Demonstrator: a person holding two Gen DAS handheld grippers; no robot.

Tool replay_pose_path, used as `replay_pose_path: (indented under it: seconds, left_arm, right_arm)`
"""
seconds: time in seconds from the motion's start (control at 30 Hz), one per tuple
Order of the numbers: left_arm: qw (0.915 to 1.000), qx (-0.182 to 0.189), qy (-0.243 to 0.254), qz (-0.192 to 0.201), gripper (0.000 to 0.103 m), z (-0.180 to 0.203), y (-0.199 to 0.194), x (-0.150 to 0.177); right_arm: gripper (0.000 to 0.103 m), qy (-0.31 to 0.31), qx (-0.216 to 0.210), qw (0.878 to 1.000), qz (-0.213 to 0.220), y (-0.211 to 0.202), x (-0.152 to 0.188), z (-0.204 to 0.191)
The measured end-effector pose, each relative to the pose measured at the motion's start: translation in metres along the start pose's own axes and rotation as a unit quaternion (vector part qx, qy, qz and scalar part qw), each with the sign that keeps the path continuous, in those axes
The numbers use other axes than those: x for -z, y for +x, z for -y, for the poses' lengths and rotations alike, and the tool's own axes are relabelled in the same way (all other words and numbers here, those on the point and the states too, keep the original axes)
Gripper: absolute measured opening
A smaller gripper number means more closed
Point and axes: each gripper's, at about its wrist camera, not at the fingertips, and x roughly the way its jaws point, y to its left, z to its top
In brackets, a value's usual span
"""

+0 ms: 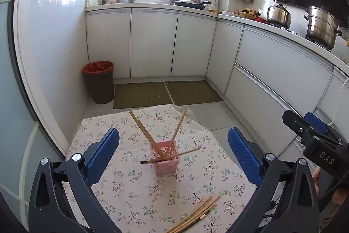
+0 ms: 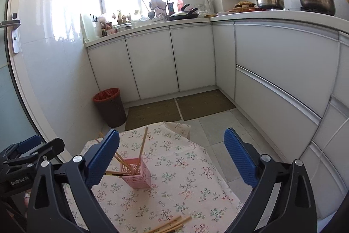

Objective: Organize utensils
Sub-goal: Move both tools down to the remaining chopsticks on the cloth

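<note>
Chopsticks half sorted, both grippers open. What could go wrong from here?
1. The pink holder looks light, and its chopsticks lean far out to different sides; nudging one could tip it.
2. One chopstick lies across the rim rather than inside and may slide off.
3. The loose chopsticks lie bunched flat on the floral cloth, so the left gripper or right gripper may pinch several or snag fabric.

2 wrist views, downward, sharing floral cloth (image 1: 135, 185)
</note>
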Motion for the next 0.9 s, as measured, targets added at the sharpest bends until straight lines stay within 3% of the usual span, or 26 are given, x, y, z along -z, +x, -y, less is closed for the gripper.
replay_pose_path:
  seconds: [0.27,0.43,0.57,0.73,0.83,0.9]
  left_arm:
    - [0.9971,0.005,0.036,-0.067,0.096,0.02,0.023,0.039]
    - [0.985,0.023,0.065,-0.158,0.096,0.036,0.067,0.071]
    - [0.9595,0.032,0.1,-0.262,0.096,0.053,0.123,0.111]
    - [0.9212,0.03,0.121,-0.369,0.096,0.077,0.195,0.16]
    - [0.9084,0.021,0.116,-0.401,0.09,0.082,0.225,0.176]
    - [0.9053,0.027,0.103,-0.411,0.089,0.082,0.236,0.181]
  right_arm:
    - [0.096,0.005,0.003,0.998,-0.06,-0.004,0.053,0.018]
    - [0.096,0.065,-0.01,0.992,-0.109,-0.01,0.101,0.044]
    - [0.096,0.102,-0.022,0.974,-0.199,0.0,0.152,0.063]
    - [0.096,0.168,-0.035,0.939,-0.296,0.019,0.201,0.088]
    - [0.096,0.204,-0.038,0.925,-0.317,0.023,0.213,0.103]
    - [0.096,0.213,-0.031,0.922,-0.321,0.024,0.212,0.108]
